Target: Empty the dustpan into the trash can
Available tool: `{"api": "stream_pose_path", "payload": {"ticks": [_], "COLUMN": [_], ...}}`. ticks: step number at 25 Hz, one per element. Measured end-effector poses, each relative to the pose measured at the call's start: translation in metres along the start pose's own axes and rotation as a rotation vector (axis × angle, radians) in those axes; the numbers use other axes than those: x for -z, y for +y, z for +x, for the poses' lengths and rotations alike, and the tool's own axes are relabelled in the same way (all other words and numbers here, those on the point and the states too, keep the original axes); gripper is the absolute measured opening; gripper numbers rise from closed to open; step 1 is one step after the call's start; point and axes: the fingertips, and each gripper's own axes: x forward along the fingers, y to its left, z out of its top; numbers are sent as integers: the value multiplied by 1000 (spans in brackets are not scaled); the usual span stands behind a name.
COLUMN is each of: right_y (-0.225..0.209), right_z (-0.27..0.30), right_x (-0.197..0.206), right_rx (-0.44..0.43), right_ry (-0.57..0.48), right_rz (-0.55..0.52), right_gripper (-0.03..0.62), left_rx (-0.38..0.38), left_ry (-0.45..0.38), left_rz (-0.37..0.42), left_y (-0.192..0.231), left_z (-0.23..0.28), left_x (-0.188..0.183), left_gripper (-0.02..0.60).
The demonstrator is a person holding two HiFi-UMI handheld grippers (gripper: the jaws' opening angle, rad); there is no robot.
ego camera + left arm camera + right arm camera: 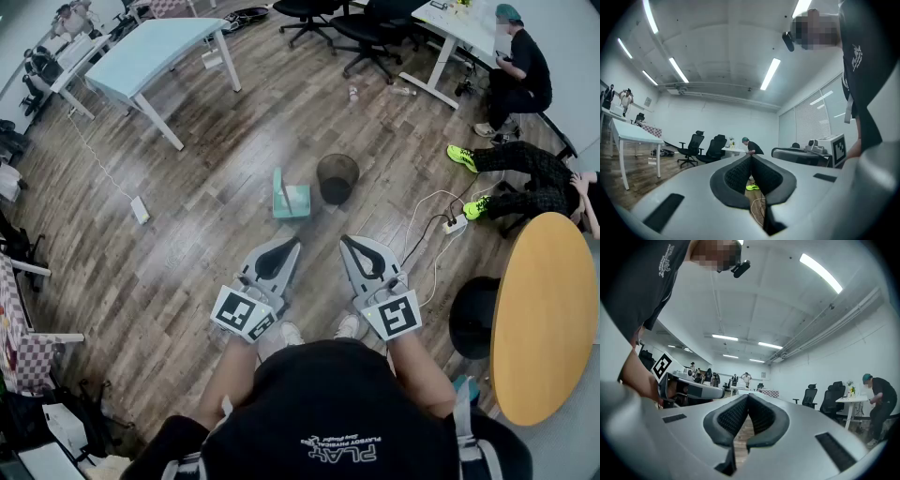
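In the head view a teal dustpan (292, 199) lies on the wooden floor, with its handle pointing away from me. Just to its right stands a small round black trash can (337, 178). My left gripper (294, 243) and right gripper (345, 240) hang side by side in front of my body, short of both objects and touching neither. Both pairs of jaws are shut with nothing between them. The left gripper (751, 156) looks level across the room in the left gripper view. The right gripper (748, 395) likewise meets at its tips in the right gripper view. Neither gripper view shows the dustpan or the can.
A light blue table (155, 49) stands at the far left, and black office chairs (370, 33) at the back. A round orange table (547, 314) and a black stool (472, 317) are at the right. A power strip (455, 223) with cables lies beside seated people (525, 173).
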Motion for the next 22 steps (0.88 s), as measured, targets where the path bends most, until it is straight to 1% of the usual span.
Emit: {"api": "stream_pose_path", "payload": {"ticks": [4, 8, 9, 14, 18, 22], "right_y": [1, 2, 1, -7, -27, -43], "right_z": [4, 2, 1, -9, -17, -28], "right_x": [-3, -6, -6, -14, -17, -12], "right_rx": [-2, 6, 7, 0, 3, -15], "right_ry": [-20, -29, -30, -69, -94, -98], "right_rz": [-1, -4, -9, 24, 33, 51], "right_gripper": [23, 23, 23, 23, 23, 23], "left_rx": [-4, -19, -26, -63, -88, -141], "left_ry": [10, -31, -42, -39, -27, 2], "left_rz": [-2, -106, -118, -97, -92, -42], "left_y": [2, 8, 10, 9, 4, -4], "left_z": [-2, -5, -5, 0, 12, 20], "left_x": [6, 0, -2, -5, -3, 5], "left_gripper": [21, 21, 21, 21, 21, 21]}}
